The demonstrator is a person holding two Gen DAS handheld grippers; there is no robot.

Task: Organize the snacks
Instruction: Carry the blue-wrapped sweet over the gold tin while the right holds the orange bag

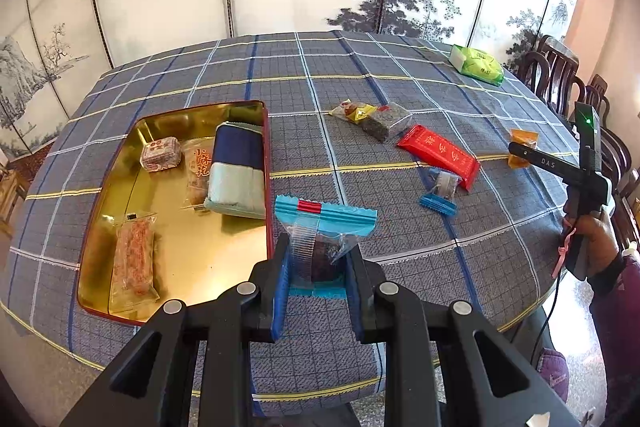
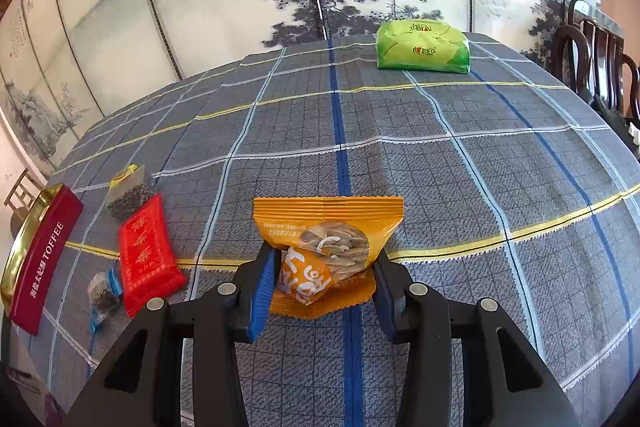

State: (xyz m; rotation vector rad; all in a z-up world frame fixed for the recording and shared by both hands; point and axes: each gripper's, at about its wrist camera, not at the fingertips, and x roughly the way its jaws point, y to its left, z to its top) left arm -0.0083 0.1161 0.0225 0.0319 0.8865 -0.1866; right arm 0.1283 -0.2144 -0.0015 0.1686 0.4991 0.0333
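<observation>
Left wrist view, nearest: the left gripper is seen clenched on a clear snack packet with a blue sealed top and a dark filling, held just right of the tin's near right corner.
Tin: a gold-lined rectangular tin with a red rim is set on the left of the grey-blue checked tablecloth; a long clear-wrapped orange biscuit, a small square wrapped cake and a navy and pale-blue packet are contained in it.
Loose snacks, farther right: a small blue-ended clear packet, a flat red packet and a clear packet of dark pieces are left on the cloth.
Right wrist view, nearest: the right gripper is closed on an orange packet with a clear window, held above the cloth.
Far edge: a green soft pack is placed near the table's far side.
</observation>
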